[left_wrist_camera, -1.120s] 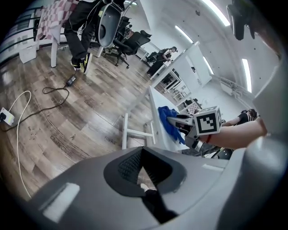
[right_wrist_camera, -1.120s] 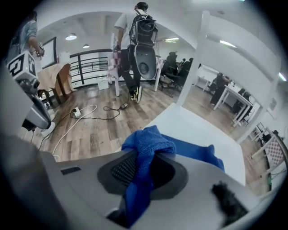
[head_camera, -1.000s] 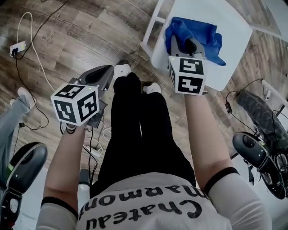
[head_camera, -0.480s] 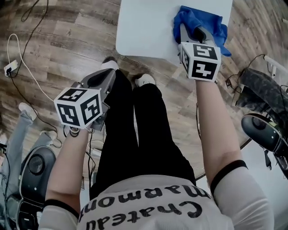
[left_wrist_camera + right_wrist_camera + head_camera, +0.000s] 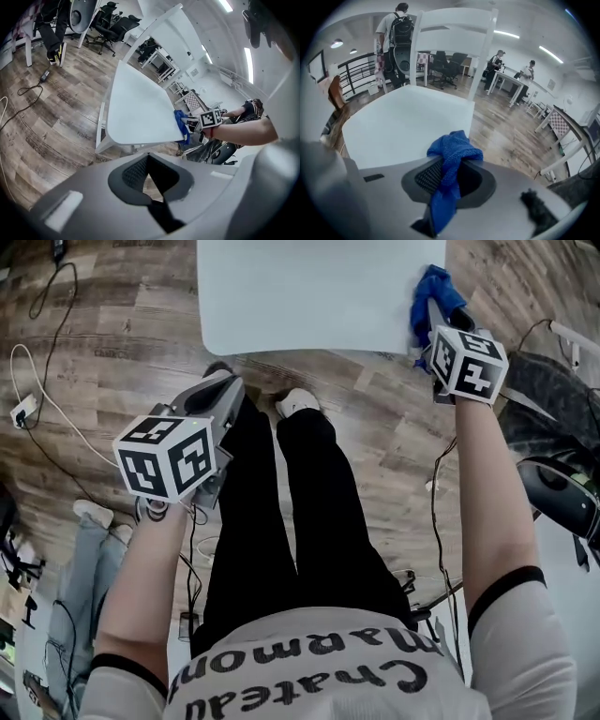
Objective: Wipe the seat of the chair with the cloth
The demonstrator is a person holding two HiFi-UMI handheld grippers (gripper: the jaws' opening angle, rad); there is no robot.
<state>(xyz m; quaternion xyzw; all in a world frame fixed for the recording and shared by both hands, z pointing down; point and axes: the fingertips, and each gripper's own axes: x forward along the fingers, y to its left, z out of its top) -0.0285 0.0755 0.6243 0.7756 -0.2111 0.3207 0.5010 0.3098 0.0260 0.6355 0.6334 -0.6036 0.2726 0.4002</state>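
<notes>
Right gripper (image 5: 439, 315) is at 1 o'clock in the head view, pinching the blue cloth (image 5: 428, 285). In the right gripper view the cloth (image 5: 449, 159) is bunched between the jaws, with a tail hanging down past them. The cloth sits at the right edge of the white chair seat (image 5: 309, 287), which fills 12 o'clock. From the left gripper view the cloth (image 5: 182, 125) laps over that seat (image 5: 138, 112) corner. The chair back (image 5: 454, 21) stands at the far side. Left gripper (image 5: 221, 395) is at 9 o'clock, well apart from the chair, over the wood floor (image 5: 112, 343), with its jaws pressed together on nothing (image 5: 150, 187).
</notes>
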